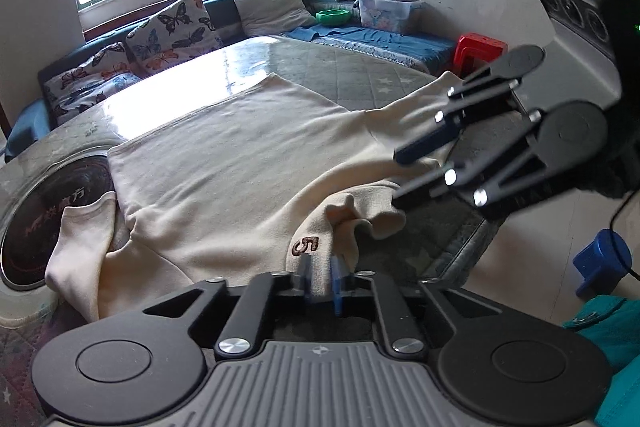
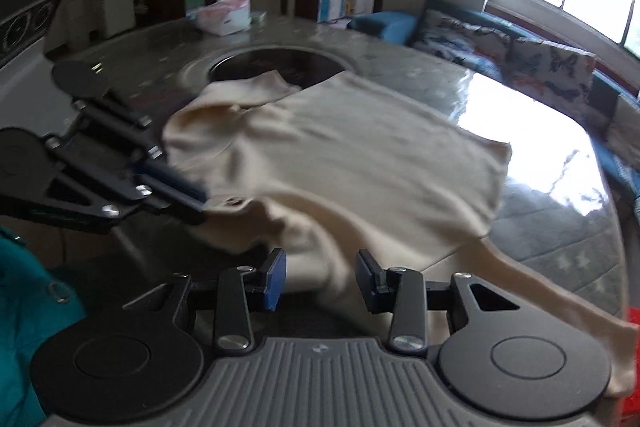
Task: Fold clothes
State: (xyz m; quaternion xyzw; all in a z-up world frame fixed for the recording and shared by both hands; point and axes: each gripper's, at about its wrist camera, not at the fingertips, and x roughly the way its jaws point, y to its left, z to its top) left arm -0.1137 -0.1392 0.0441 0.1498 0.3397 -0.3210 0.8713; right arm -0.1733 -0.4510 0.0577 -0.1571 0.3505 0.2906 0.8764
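A cream long-sleeved top [image 1: 224, 163] lies spread on the round glass table [image 1: 328, 67], its collar end toward me; a brown "5" patch [image 1: 306, 246] shows near the collar. My left gripper [image 1: 320, 281] is shut on the collar edge. It also shows in the right wrist view [image 2: 188, 197], pinching the collar at the left. My right gripper [image 2: 322, 277] is open, with shoulder cloth lying between its blue pads [image 2: 276, 275], which do not press it. In the left wrist view it [image 1: 404, 175] hovers over the right shoulder. One sleeve [image 2: 560, 307] hangs off the table edge.
A dark round hotplate recess [image 2: 276, 65] sits in the table's middle, partly under the other sleeve [image 1: 80, 239]. A tissue pack [image 2: 226, 15] lies at the far side. A sofa with butterfly cushions [image 1: 172, 27] stands by the window. A red stool [image 1: 478, 49] and teal cloth [image 2: 24, 307] are nearby.
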